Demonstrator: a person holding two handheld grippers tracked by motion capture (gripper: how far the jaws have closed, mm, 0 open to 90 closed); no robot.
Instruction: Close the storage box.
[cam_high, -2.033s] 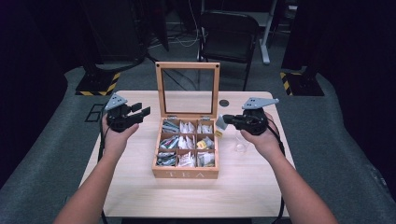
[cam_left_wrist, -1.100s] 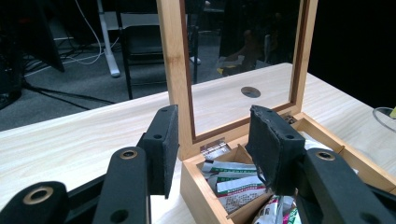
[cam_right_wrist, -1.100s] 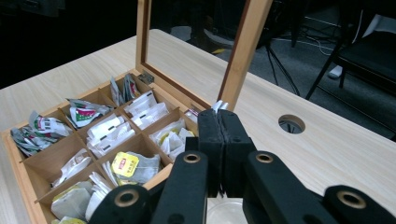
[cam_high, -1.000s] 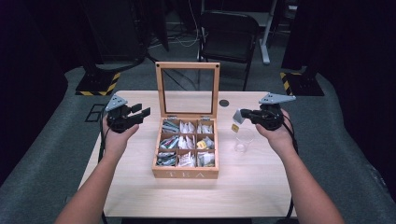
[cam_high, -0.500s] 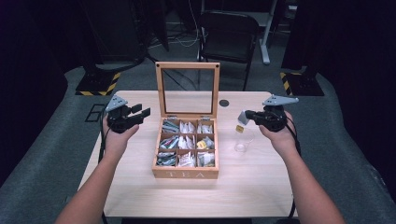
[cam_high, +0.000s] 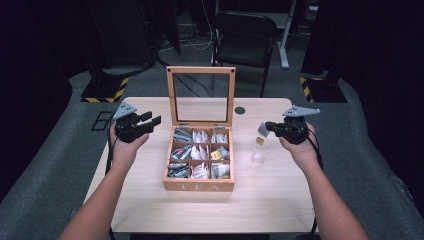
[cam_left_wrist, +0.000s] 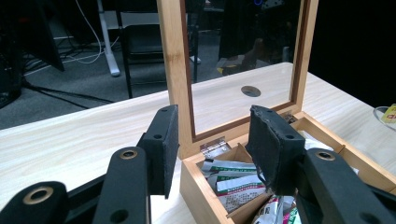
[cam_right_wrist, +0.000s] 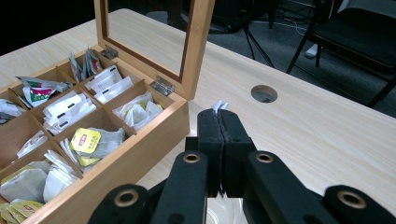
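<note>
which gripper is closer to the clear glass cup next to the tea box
Right. The right gripper hangs just above the glass cup, shut on a tea bag. The left gripper sits across the tea box, far from the cup.

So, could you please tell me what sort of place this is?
Probably a lab or studio: dark curtains, stand bases with hazard tape, floor cables, an office chair behind the wooden table.

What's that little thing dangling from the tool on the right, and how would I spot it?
Start at the open wooden tea box in the middle of the table. Right of it stands a small clear glass. Above the glass, the right tool pinches a tea bag; its yellow tag hangs into the glass, the one bag outside the box.
</note>
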